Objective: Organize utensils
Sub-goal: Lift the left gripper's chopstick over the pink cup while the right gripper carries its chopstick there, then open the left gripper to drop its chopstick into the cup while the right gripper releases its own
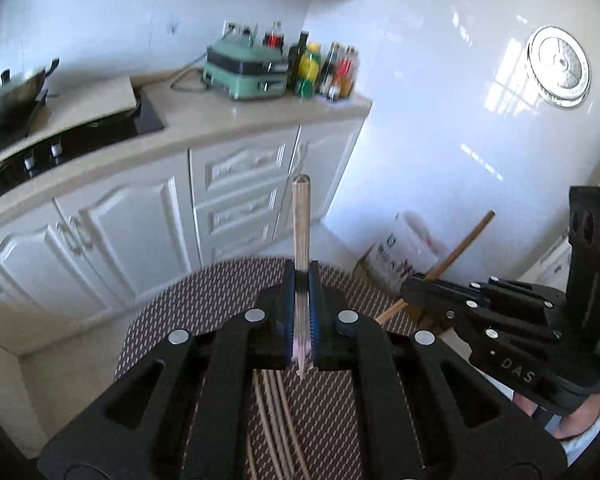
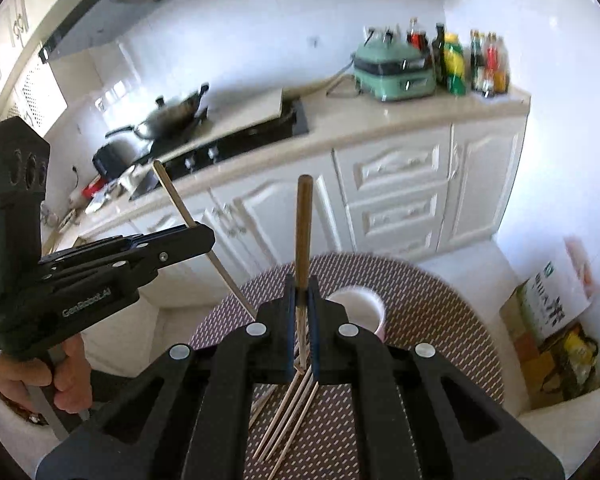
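Chopsticks are up in the air, one in each tool. The left gripper [image 1: 302, 312] has its jaws closed tight on a pale chopstick [image 1: 301, 220], which stands nearly upright between the pads, its thin end poking out below them. The right gripper [image 2: 302, 320] is clamped the same way on a darker brown chopstick [image 2: 303, 224], also close to upright. From the left wrist view the right gripper [image 1: 420, 286] sits off to the side with its brown stick [image 1: 460, 248] slanting through it; from the right wrist view the left gripper [image 2: 196, 236] shows with the pale stick [image 2: 180, 196] tilted across it.

Both tools hang over a round woven mat [image 2: 440, 304]. More chopsticks [image 2: 288, 412] lie loose on the mat beneath the grippers, fanned out side by side. A white cup [image 2: 360, 308] stands on the mat just beyond the right gripper. Behind, a counter [image 1: 220, 120] runs along white cabinets [image 1: 140, 232].
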